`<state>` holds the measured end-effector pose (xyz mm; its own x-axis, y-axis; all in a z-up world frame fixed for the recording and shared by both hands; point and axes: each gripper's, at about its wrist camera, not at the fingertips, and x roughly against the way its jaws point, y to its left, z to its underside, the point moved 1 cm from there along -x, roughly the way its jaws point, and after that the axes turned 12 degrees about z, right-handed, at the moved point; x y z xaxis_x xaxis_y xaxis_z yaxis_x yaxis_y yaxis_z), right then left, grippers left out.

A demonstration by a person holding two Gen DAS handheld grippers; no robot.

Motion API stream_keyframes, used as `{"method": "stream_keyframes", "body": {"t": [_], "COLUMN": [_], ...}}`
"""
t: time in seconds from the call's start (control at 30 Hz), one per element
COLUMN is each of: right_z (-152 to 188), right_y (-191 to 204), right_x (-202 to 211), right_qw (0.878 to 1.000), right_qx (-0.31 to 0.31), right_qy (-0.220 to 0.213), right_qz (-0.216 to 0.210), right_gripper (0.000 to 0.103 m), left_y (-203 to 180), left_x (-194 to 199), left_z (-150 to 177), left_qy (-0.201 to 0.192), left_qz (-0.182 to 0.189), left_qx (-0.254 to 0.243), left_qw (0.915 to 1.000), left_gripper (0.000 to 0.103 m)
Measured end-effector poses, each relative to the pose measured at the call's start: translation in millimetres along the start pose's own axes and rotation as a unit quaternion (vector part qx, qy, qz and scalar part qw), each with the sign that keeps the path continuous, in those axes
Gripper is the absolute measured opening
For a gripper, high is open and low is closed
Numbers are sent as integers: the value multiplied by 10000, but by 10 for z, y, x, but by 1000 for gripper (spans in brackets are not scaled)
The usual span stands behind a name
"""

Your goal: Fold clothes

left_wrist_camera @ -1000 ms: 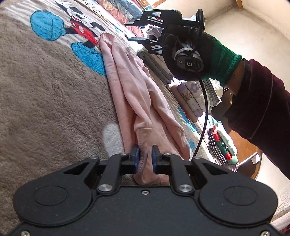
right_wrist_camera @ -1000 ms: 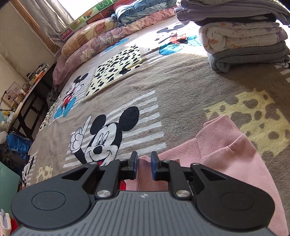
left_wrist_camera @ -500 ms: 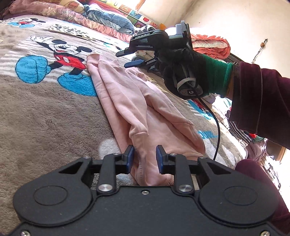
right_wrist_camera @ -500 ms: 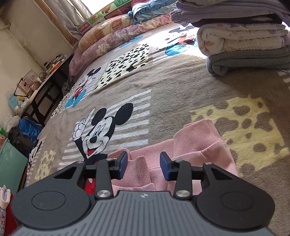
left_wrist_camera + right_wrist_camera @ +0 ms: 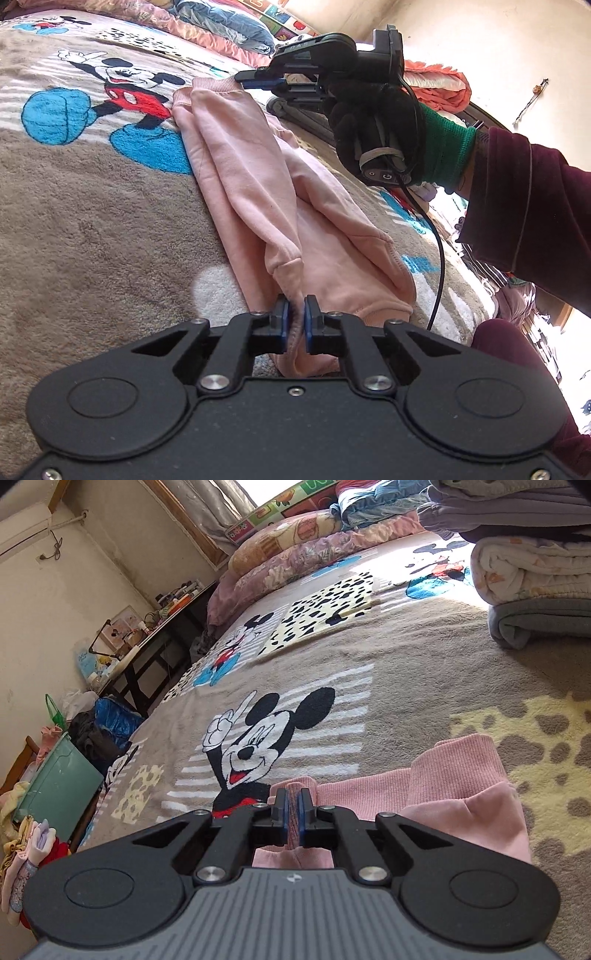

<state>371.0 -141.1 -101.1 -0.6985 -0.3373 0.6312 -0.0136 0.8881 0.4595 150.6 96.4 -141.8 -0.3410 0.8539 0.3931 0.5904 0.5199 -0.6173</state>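
Both claws clamped on the pink garment, fold not yet made.

We see the pale pink soft cotton garment lying lengthwise, already doubled, on the grey cartoon-printed bed blanket. Our left claw, jaws having just closed, pinches the near hem; our right claw, likewise just closed, grips the ribbed cuff end. We judge the crosswise fold and stacking with the folded pile remain.
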Motion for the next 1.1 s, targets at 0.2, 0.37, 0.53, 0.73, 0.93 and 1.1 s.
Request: {"method": "stream_keyframes", "body": {"t": [0.2,0.37,0.53,0.73,0.93,1.1], "right_z": [-4,35,193,1035,1906,2066], "right_y": [-14,26,242,533,797,745], "right_x": [-147,-55,472,1163,1201,1396], "right_qw": [9989,9975,9925,9653,9219,9264], "right_qx": [191,464,1118,2484,3790,3568], "right_qy": [187,101,-425,-802,-581,-1096], "right_qz": [397,521,262,106,556,505], "right_gripper": [8,25,25,26,30,30], "left_y": [-11,-53,-12,270,383,441], "left_x": [-34,41,301,511,380,285], "left_z": [-8,-33,-155,-449,-762,-964], "left_qy": [154,158,-199,-1192,-1466,-1605], "left_qz": [29,82,46,-270,-418,-500], "left_qx": [-86,-201,-191,544,687,664], "left_qw": [9998,9996,9996,9910,9859,9835], "left_gripper": [6,29,32,32,32,32]}}
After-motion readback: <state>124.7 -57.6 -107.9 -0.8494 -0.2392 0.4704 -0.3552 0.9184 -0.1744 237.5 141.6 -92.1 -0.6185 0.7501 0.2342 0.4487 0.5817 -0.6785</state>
